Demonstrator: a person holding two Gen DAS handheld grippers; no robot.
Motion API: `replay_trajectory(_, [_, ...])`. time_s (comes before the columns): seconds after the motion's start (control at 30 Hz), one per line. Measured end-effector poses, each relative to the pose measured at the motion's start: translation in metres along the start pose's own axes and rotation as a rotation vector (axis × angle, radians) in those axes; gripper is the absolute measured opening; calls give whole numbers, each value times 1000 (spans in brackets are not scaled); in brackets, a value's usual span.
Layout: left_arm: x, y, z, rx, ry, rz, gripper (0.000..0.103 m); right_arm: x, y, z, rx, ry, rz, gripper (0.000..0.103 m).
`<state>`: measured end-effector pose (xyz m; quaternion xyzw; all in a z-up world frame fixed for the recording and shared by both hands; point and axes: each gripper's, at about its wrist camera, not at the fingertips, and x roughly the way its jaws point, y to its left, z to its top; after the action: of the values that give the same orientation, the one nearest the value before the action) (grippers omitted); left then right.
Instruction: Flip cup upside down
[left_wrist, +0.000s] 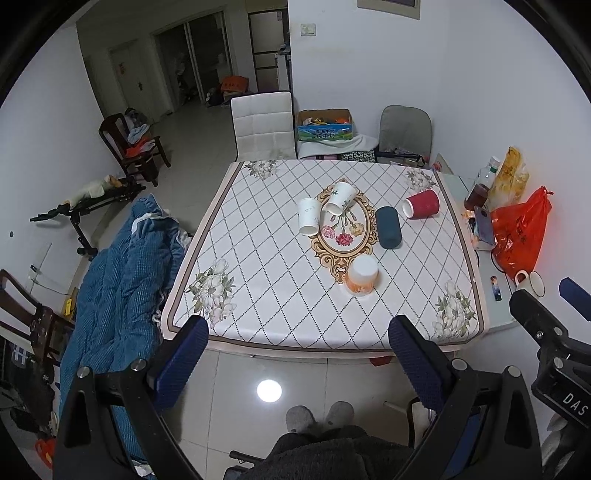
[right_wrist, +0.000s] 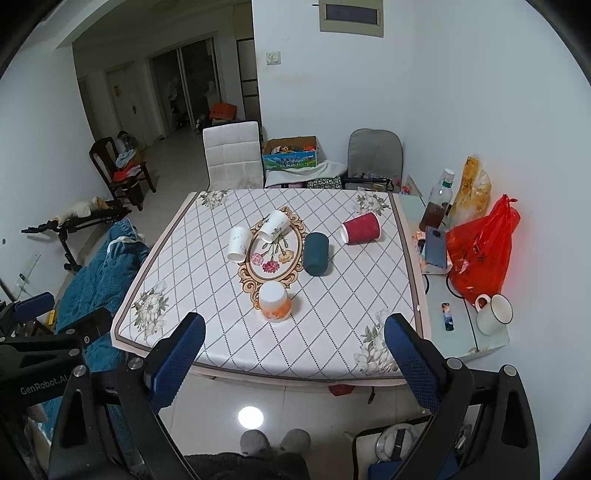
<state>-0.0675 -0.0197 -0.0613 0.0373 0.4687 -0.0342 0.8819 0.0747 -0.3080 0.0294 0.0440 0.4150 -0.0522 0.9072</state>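
Orange cup (right_wrist: 273, 302) inverted, beyond right gripper (right_wrist: 295, 343) — gaping, apart

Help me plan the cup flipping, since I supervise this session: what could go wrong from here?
The dark teal cup and the red cup lie on their sides, so a nudge from a finger may roll them. The two white cups lie close together; grasping one could knock the other. The red cup sits near the table's right edge, so a push could send it off.

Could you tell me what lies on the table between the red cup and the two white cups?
The dark teal cup lies on its side between the red cup and the white cups; both views show it.
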Motion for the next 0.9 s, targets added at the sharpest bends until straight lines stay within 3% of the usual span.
replay_trajectory(0.9, [-4,3,-2,0,-3,3,100,-1,-3,-5,2,5,7,99])
